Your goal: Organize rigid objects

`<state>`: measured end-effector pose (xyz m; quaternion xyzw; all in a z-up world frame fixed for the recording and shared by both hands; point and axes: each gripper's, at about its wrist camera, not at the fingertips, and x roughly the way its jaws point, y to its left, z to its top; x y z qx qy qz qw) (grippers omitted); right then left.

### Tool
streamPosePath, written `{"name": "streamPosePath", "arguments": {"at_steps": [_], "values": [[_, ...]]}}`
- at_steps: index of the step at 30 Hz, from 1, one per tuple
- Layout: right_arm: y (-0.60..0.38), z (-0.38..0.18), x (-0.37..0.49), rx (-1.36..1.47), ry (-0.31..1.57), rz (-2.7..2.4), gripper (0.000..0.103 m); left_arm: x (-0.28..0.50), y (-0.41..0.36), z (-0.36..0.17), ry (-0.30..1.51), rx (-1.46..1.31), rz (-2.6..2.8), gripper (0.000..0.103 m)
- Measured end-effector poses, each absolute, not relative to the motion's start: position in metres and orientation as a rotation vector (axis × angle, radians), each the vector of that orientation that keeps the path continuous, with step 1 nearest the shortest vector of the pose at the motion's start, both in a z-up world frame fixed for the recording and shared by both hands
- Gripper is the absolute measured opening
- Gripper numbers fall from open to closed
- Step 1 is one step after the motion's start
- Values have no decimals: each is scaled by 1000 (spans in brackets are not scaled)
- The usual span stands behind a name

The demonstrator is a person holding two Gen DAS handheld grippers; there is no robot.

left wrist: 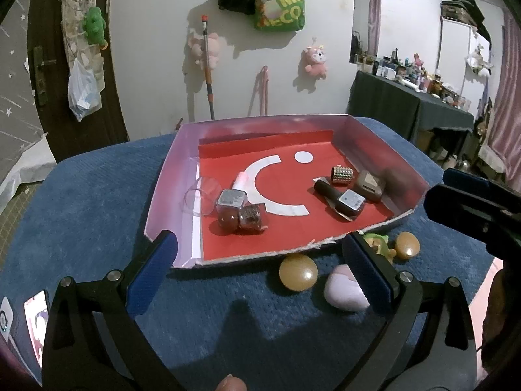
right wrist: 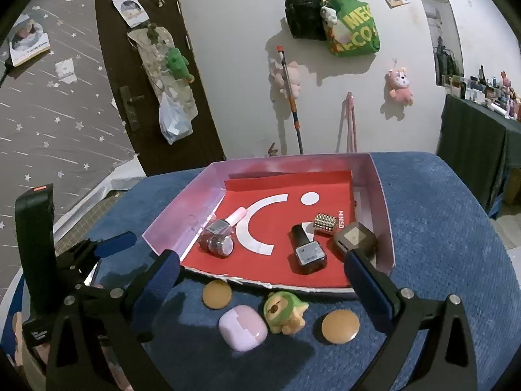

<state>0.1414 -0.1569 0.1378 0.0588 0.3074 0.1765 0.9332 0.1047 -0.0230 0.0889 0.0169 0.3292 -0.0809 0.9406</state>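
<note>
Both grippers hang empty with their jaws spread wide: your left gripper hovers over the near edge of the box, and your right gripper hovers over the loose pieces on the blue cloth.

You look to be somewhat past halfway. Already lying in the box on its red liner are two dark polish bottles, one at the left beside a pink tube and one near the middle, a studded silver block, and a brown faceted piece against the right wall. From the left wrist view you can also see a clear cup tipped against the left wall.

Four things remain outside, all on the cloth just in front of the box's near edge: two amber discs, one to the left and one to the right, a lilac case, and a green figurine lying between them. The figurine touches the case, so you may nudge one while taking the other.
</note>
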Motion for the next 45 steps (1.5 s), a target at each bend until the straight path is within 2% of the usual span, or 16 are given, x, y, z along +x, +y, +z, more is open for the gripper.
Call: {"name": "streamPosePath", "arguments": {"at_steps": [18,45], "values": [[-158,124,105,94,619,361,103,79,-26,72,708,13,-189,103],[-177,60,111,121,770,280,103,86,-36,30,826,-13,-205,103]]}}
